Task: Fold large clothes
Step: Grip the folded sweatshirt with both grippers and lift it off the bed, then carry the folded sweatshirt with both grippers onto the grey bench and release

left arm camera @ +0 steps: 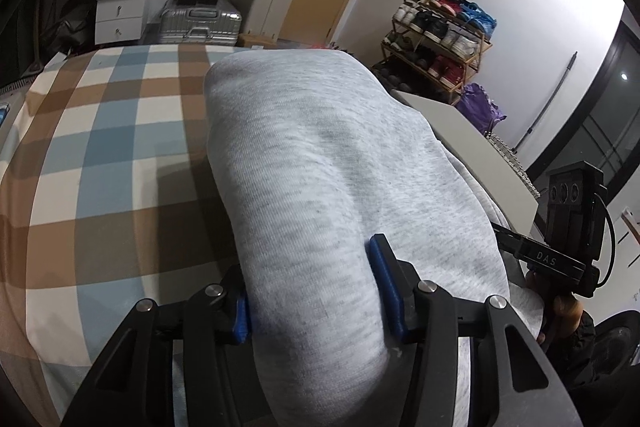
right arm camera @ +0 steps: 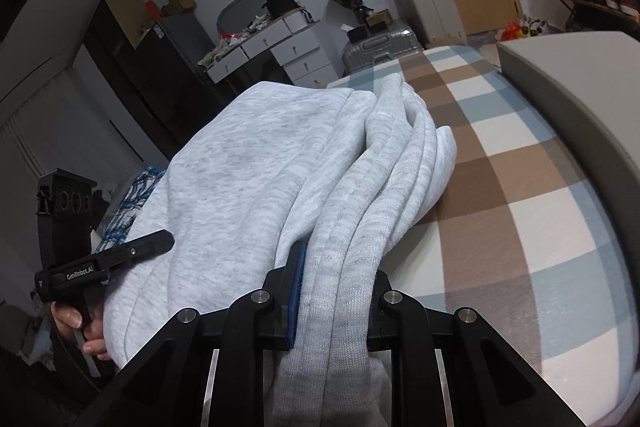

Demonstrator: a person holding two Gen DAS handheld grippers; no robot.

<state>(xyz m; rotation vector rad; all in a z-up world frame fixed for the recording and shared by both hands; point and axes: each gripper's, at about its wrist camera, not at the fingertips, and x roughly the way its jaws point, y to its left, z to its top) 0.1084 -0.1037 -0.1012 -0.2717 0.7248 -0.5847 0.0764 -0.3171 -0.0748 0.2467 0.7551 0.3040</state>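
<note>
Light grey knit sweatshirt (left arm camera: 320,167) already doubled into thick bundle, raised above checked blue-brown-white bedcover (left arm camera: 100,155). Left gripper (left arm camera: 316,291) clamps one folded end; right gripper (right arm camera: 332,291) pinches stacked layered edges. Remaining, likely: lay down, square up.

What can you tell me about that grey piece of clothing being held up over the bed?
The grey garment is a light heather-grey knit, thick and soft like sweatshirt fleece. It is bunched in several folded layers, with ribbed edges showing. Both the left gripper and right gripper clamp it, and it drapes forward over the checked bedcover.
</note>
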